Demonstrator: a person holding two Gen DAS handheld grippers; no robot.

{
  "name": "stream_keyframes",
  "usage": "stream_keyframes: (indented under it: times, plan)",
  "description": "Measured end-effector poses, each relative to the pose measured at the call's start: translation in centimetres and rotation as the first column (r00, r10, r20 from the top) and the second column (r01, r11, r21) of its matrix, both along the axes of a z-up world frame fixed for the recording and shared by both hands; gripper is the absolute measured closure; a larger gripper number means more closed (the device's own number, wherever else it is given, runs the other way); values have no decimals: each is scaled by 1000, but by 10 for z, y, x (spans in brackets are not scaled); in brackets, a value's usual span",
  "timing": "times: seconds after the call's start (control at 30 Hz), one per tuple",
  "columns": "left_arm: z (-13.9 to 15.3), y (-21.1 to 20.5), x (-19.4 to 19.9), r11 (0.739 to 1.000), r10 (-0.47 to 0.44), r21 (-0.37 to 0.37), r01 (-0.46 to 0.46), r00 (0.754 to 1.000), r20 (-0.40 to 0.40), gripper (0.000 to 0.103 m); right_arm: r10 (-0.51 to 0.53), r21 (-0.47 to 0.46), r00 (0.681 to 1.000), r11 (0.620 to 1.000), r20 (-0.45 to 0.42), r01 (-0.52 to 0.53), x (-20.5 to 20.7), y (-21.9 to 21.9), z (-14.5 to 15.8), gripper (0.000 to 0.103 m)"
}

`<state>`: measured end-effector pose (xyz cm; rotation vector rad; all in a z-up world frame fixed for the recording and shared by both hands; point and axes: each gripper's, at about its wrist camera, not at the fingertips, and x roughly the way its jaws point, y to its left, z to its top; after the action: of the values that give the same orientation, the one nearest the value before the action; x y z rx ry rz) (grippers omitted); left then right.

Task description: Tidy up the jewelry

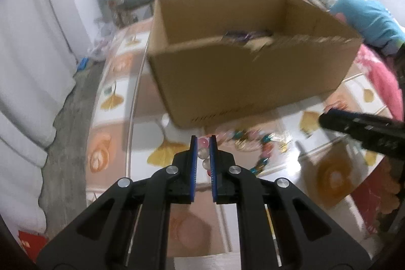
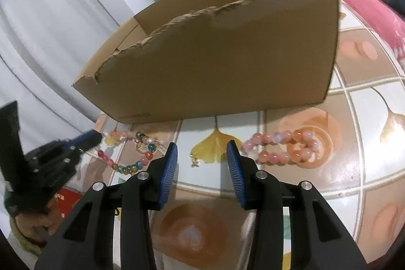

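Observation:
An open cardboard box (image 1: 248, 77) stands on the patterned table, with some dark items (image 1: 243, 36) inside; it also fills the right wrist view (image 2: 215, 67). My left gripper (image 1: 203, 143) is shut on the end of a multicoloured bead bracelet (image 1: 263, 151), whose pink and clear beads show between the pads. The same bracelet (image 2: 126, 156) lies left in the right wrist view, with the left gripper (image 2: 93, 138) on it. My right gripper (image 2: 201, 151) is open and empty above the table. A pink bead bracelet (image 2: 281, 146) lies just right of it. A small gold earring (image 2: 195, 161) lies between the fingers.
The table (image 2: 354, 98) has a glossy tile and ginkgo-leaf pattern. Pink and blue cloth (image 1: 374, 24) lies beyond the box at the right. A white curtain (image 1: 30, 55) hangs at the left. The right gripper (image 1: 362, 130) shows at the right of the left wrist view.

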<state>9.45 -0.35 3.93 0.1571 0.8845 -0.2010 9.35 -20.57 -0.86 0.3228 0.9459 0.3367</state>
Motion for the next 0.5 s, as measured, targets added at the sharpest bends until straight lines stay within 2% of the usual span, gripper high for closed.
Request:
stream_keyframes:
  times: [0.27,0.5]
  plan:
    - [41,-34,-7,995,-94,-23,96,991,98,95,-47,34,998,998,45,46,-13,-26,4,63]
    - [73,-76,-14,976,-211,-24,218,962,171,95,-110,52,992,993,67,107,-24,-49,4,63]
